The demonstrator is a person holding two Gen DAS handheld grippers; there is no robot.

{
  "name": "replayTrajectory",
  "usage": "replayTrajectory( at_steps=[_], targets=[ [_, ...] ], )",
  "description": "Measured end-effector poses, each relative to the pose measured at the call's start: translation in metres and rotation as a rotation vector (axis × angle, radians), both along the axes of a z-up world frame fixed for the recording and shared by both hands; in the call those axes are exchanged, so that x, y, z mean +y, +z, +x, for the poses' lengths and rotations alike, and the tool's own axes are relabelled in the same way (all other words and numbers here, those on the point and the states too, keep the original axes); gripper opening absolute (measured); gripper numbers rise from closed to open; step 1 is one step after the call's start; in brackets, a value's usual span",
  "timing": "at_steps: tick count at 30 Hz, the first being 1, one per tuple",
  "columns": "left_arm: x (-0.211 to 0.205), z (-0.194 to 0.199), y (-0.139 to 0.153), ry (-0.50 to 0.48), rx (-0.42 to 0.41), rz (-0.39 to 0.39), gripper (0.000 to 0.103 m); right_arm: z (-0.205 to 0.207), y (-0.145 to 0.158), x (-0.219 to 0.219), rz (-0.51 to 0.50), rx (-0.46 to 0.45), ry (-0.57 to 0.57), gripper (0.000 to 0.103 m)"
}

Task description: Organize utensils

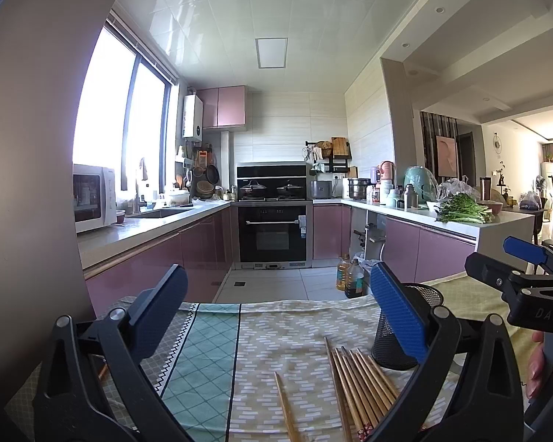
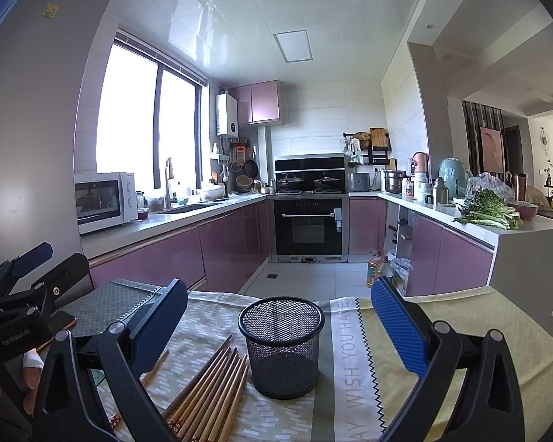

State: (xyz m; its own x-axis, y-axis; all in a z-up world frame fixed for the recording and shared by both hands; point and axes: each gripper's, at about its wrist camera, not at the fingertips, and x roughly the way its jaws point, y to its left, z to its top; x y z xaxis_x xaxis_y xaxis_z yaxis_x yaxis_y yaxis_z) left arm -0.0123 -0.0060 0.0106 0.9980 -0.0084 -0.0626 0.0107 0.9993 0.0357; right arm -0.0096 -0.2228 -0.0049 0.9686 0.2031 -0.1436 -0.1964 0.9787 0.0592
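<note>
Here, the start of the job: nothing gripped yet.
Left gripper (image 1: 276, 316): fingers wide, empty, above the cloth-covered surface (image 1: 295, 335).
Right gripper (image 2: 280, 326): fingers wide, empty, framing the mesh holder (image 2: 282, 346).
Chopsticks (image 2: 210, 390): a loose bundle flat on the cloth at 8 o'clock of the holder, just beside it; one stray chopstick (image 1: 285, 409) at 9 o'clock of the bundle.
Step in hand: likely the approach to a first pick.
Next move: probably lowering onto one stick, pinching it, then standing it in the holder.
</note>
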Motion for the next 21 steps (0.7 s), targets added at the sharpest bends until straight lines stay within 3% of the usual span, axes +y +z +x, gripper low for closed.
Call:
replayTrajectory(
  at_steps=[21],
  targets=[
    [-0.0003,-0.0001,-0.0009,-0.002,0.001,0.002,0.097,0.0006,0.0007,-0.0025,0.004,0.002,-0.002,0.096]
  ],
)
